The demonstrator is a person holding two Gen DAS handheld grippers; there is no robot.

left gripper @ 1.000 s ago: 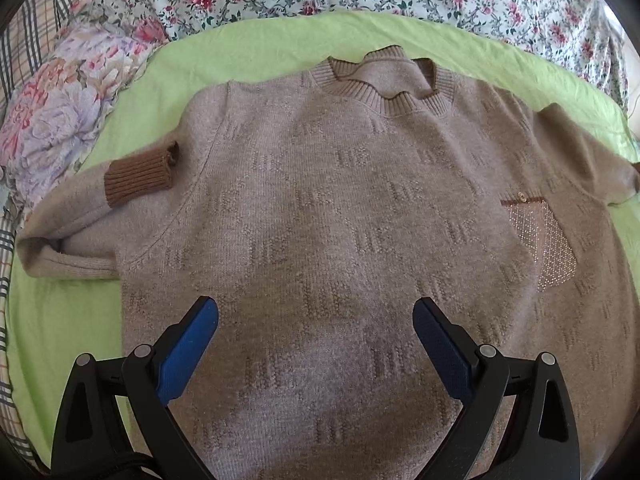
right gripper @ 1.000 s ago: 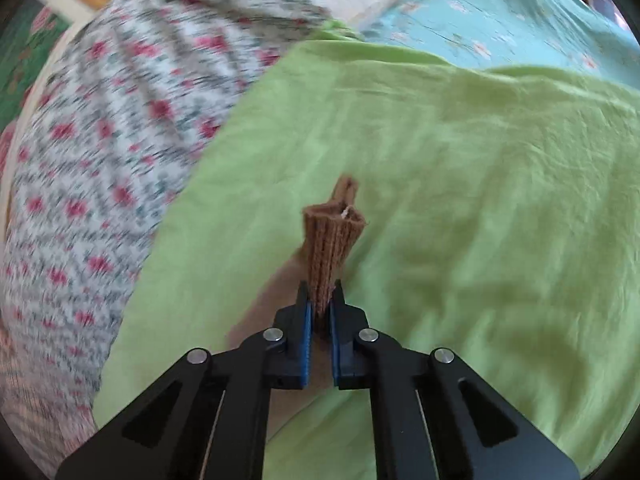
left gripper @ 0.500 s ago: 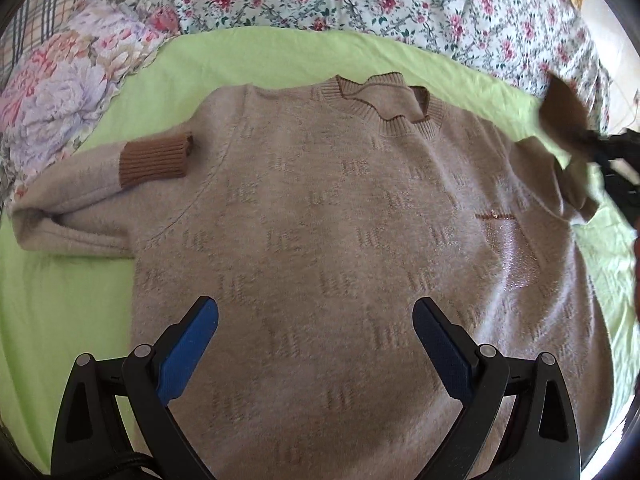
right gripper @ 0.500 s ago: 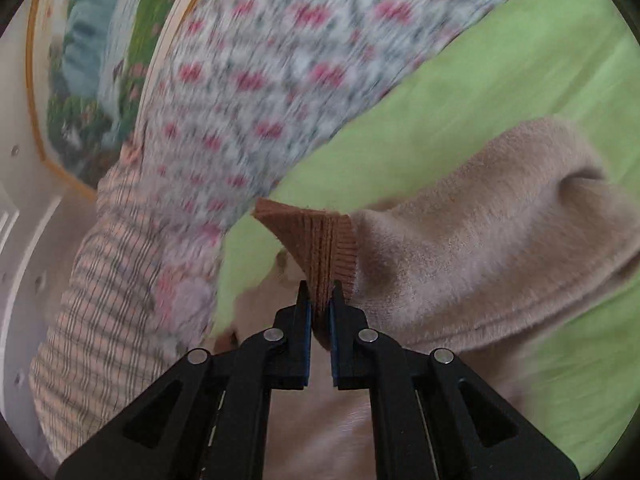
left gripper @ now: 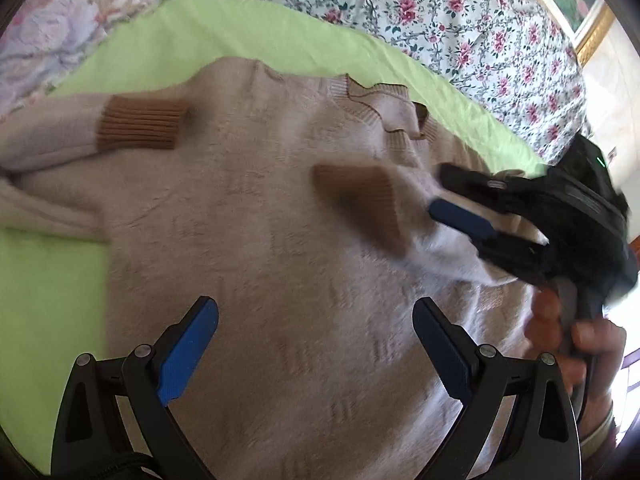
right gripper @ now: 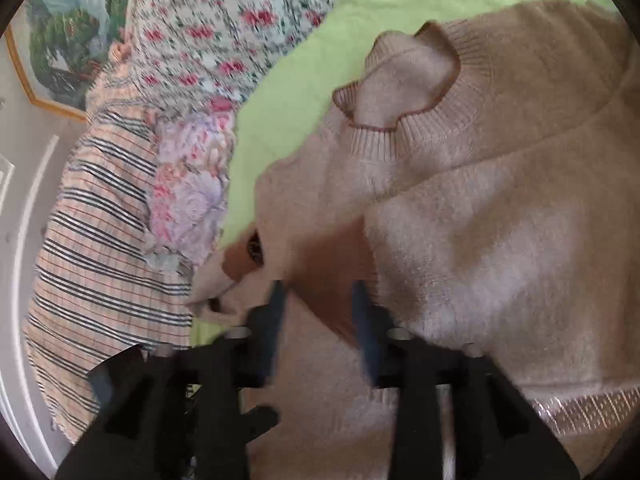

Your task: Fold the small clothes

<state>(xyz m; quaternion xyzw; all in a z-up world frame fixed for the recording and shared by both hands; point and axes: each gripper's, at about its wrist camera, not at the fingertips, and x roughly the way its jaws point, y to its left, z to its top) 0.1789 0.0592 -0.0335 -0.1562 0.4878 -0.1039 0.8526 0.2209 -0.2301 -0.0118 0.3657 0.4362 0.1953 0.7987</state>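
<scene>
Watching from the bedside, my worry is the right sleeve cuff (left gripper: 362, 200) that lies across the chest of the beige knit sweater (left gripper: 280, 280). The right gripper (right gripper: 320, 312) has its blue fingers parted on either side of that brown cuff, and both views are blurred there, so I judge it is letting go, though I cannot say whether a pad touches the knit. If the fingers drag as they pull away, the fuzzy wool could catch and the sleeve slide back off the chest, undoing the fold. The sleeve also looks bunched where it turns over at the shoulder, so the fold could end up lumpy or crooked.

The sweater lies face up and spread flat on the lime green sheet (left gripper: 240, 28), collar (left gripper: 384, 112) toward the floral bedding (left gripper: 440, 12). Its left sleeve is folded in already, the left cuff (left gripper: 140, 124) resting on the sweater's upper part near the shoulder, well apart from the other cuff. The left gripper (left gripper: 316, 348) hangs over the lower body of the garment, fingers spread wide and holding nothing; the knit fills the gap between them, and whether the tips touch it I cannot tell. The hem is out of sight.
</scene>
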